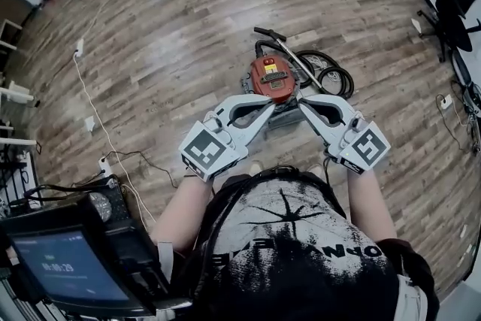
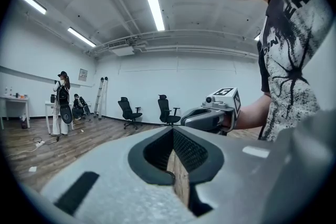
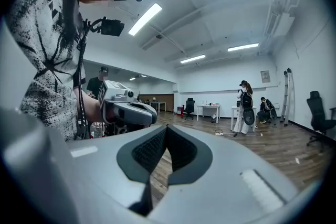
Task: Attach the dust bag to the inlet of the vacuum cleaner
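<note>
Left gripper point(image 1: 267, 107) and right gripper point(image 1: 303, 104) are both hanging pressed shut and empty over the red vacuum cleaner point(image 1: 272, 77) sitting on the floor point(image 1: 188, 49), no dust bag showing, so progress is anyone's guess.

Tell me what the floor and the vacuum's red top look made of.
The floor looks like wood or wood-look laminate, satin: plank seams, grain, soft glare. The vacuum cleaner's red top is probably moulded plastic, semi-gloss: even colour, rounded shape.

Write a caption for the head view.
Left gripper and right gripper, both shut and empty, above a red vacuum cleaner on wooden floor.
</note>
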A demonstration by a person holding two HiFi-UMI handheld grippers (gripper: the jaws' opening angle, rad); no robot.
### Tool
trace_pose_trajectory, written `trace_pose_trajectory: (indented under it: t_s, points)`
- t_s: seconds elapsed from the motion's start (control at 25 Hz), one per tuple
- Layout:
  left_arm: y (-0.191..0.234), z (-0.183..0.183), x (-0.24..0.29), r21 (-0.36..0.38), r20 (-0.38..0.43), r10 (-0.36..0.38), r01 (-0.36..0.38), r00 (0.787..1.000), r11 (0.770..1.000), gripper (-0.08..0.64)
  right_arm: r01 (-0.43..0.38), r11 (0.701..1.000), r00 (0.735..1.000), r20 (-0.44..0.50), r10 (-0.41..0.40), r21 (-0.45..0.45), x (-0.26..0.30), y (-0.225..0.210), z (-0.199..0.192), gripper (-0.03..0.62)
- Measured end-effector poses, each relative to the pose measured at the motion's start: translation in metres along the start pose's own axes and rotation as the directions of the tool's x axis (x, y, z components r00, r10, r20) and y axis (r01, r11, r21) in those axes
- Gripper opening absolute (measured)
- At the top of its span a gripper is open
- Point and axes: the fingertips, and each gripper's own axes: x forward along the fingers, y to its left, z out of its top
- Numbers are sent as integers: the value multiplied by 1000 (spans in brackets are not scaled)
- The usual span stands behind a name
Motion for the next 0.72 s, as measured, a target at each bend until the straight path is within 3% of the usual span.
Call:
trace_pose_trajectory:
  t_s: [0.72]
  points:
    - [-1, -14, -20, 4, 8, 21, -21, 1000, 1000, 2, -38, 998, 999, 14, 39, -48, 16, 20, 0, 5]
